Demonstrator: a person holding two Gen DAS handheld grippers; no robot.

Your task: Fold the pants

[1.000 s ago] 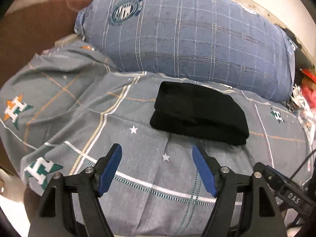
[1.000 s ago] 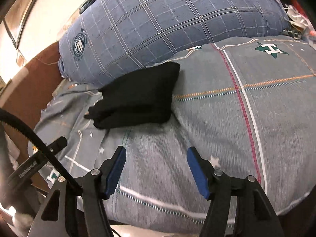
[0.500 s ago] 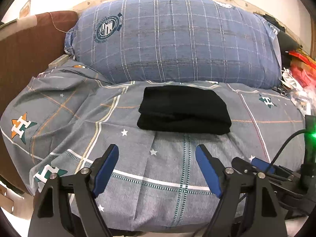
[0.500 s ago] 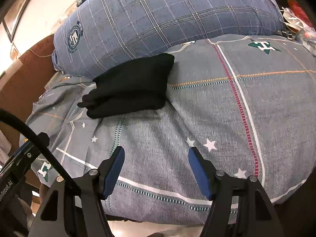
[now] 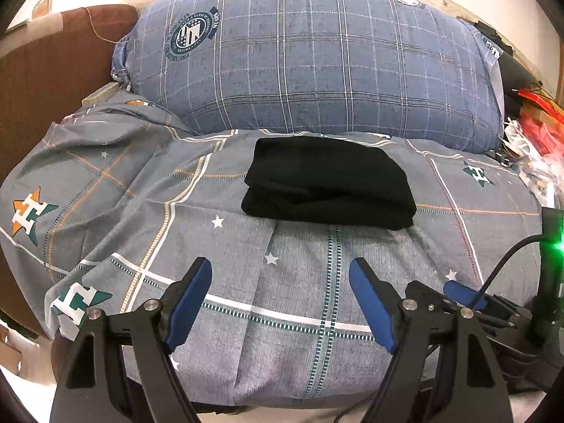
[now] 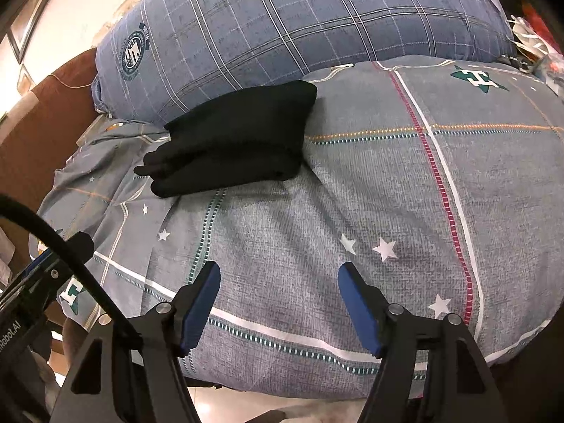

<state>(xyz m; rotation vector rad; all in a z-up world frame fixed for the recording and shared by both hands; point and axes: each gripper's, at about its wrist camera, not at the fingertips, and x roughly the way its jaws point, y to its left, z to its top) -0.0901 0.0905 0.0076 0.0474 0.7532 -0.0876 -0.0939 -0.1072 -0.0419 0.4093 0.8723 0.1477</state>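
bed surface: grey patterned sheet [image 5: 218, 275] with stars, thin plaid lines and star-and-h emblems, covering the whole foreground in both wrist views; some creases at its left side.

behind it: large blue plaid pillow [image 5: 317, 60] with a round crest print near its left end, lying across the far edge of the sheet. brown upholstered piece [image 5: 46, 60] to the left of the pillow. red and white clutter [image 5: 535, 130] at the far right, too small to identify.

task item: black pants [image 5: 328, 183] folded into a compact rectangular stack, lying flat on the sheet, far edge just beside the pillow base. in the right wrist view the pants [image 6: 232, 137] show layered edges on their left end. nothing touches them.

left gripper [image 5: 280, 303]: jaws wide apart, blue pads empty, held over the near part of the sheet, well short of the pants.

right gripper [image 6: 278, 306]: jaws likewise spread, holding nothing, also over the near sheet, pants ahead and to its left. it appears at the lower right of the left view with a black cable [image 5: 507, 257] and a green light [image 5: 558, 245].
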